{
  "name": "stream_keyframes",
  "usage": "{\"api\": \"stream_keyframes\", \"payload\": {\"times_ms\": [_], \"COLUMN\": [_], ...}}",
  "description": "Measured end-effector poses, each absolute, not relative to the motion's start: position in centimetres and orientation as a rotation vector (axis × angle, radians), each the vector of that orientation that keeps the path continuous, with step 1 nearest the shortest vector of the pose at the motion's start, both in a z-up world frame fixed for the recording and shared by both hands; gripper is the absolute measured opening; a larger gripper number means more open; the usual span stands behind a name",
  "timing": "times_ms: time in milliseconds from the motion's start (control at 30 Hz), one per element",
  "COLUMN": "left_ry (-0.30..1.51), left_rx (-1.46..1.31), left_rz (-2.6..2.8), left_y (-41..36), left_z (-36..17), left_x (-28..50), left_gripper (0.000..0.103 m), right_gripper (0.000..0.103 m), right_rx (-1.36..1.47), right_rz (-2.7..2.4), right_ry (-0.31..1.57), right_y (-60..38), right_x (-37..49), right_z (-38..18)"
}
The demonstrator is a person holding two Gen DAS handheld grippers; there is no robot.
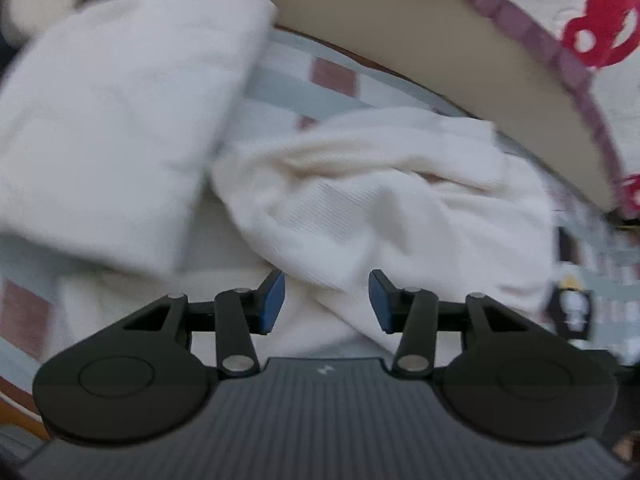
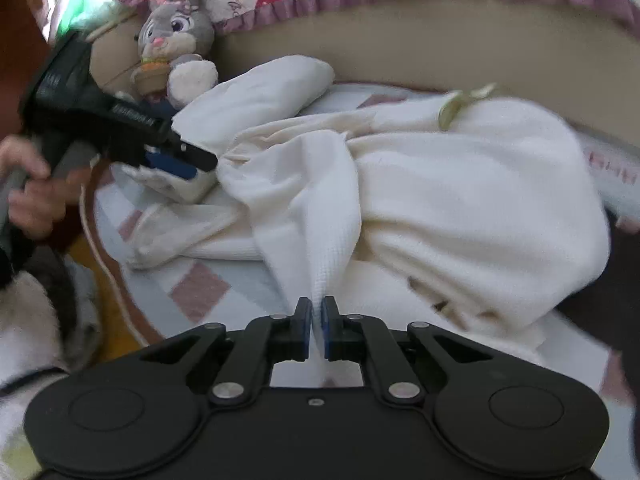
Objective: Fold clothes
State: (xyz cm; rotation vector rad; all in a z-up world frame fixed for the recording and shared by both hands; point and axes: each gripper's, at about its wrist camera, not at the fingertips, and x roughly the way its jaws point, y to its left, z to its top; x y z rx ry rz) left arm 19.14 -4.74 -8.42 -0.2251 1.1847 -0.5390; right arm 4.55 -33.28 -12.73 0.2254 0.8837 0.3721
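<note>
While a cream-white garment (image 2: pixel 460 184) lies crumpled on the checked bed cover (image 2: pixel 200 284), little of the folding is judged to be done: the cloth is bunched into ridges and loose lobes, and no flat, squared fold can be seen in it. A second white piece (image 1: pixel 120 120), lying beyond it toward the plush rabbit (image 2: pixel 176 40), looks smoother and may already be folded, though blur in the left wrist view keeps this from being settled. The right gripper (image 2: pixel 317 320) is closed on a pulled-up ridge of the garment, a thin strip of knit cloth being pinched between its fingers. The left gripper (image 1: pixel 327 300) is held with its fingers apart; the cloth is seen between and beyond them, but no pad is pressed on it. In the right wrist view the left gripper is seen at the far edge of the garment, carried by a hand (image 2: pixel 28 184). What remains is judged to be most of the job: spreading the garment flat, then folding it over. Sleeves, collar and hem cannot be told apart, so the kind of garment is left open. A pale green bit (image 2: pixel 460 104) at its far edge is too small to be identified. The bed's edges are cut off by both gripper bodies, and the left wrist view is smeared throughout.
</note>
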Motion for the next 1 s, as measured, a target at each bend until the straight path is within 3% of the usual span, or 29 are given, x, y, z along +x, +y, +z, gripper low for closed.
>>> {"api": "stream_keyframes", "payload": {"times_ms": [167,233,367,467,633,767,833,900,1000], "left_ry": [1.248,1.249,1.273,1.297,1.321,1.26,1.243,1.245,1.257], "left_rx": [-0.338,-0.361,-0.308,-0.229,-0.2,-0.204,-0.195,-0.208,-0.233], "left_rz": [-0.717,-0.796,-0.831,-0.839,-0.78,-0.8,-0.809,-0.819,-0.831], "left_y": [-6.8,-8.1,-10.4,-11.9,-13.0,-12.8,-12.5,-12.4,-12.3], "left_z": [-9.1,-9.3,-10.4,-11.7,-13.7,-12.6,-12.0,-11.8,-11.8], "left_x": [18.1,17.7,17.0,17.2,17.8,17.6,17.5,17.4,17.4], "left_gripper": [0.047,0.055,0.057,0.068,0.068,0.06,0.053,0.045,0.043], "right_gripper": [0.007,0.006,0.005,0.005,0.006,0.022,0.057,0.063,0.066], "right_rx": [0.364,0.396,0.461,0.522,0.362,0.15,0.065,0.031,0.103], "right_rz": [0.433,0.469,0.508,0.501,0.484,0.306,0.231,0.174,0.196], "right_ry": [0.897,0.905,0.918,0.916,0.898,0.902,0.891,0.879,0.926], "right_y": [-32.2,-31.4,-30.0,-29.9,-29.0,-29.1,-29.2,-29.5,-30.2], "right_x": [4.5,4.5,4.3,4.4,3.4,3.0,2.8,2.6,3.3], "right_z": [-13.4,-13.5,-13.0,-12.8,-11.6,-11.4,-11.5,-11.8,-13.5]}}
